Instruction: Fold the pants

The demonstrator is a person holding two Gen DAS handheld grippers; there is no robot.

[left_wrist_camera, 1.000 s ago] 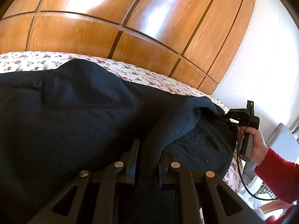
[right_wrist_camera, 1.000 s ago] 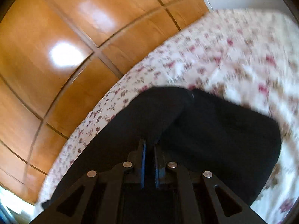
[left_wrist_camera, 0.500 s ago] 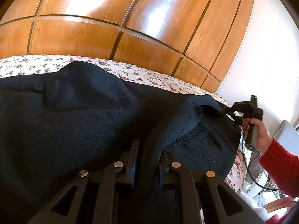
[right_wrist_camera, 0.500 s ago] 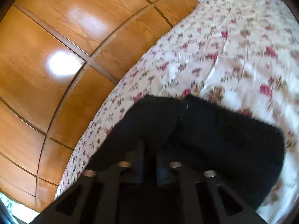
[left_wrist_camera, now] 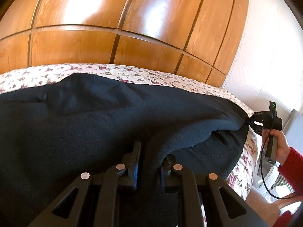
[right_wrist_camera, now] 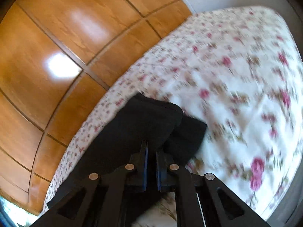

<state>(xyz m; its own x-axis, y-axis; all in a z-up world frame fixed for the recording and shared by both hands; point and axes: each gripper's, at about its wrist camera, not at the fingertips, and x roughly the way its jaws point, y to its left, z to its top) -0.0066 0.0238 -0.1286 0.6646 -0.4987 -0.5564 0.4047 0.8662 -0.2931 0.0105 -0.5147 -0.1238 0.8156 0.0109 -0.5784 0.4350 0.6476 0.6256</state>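
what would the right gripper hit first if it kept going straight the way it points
Probably the black pants that the right gripper is already clamping, bunched just ahead; beyond them, the floral bedspread. Depth is unclear.

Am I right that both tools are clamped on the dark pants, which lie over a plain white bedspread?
Not quite: the bedspread is white with pink flowers, as the right wrist view shows. Both the left tool and the right tool are clamped on the dark pants.
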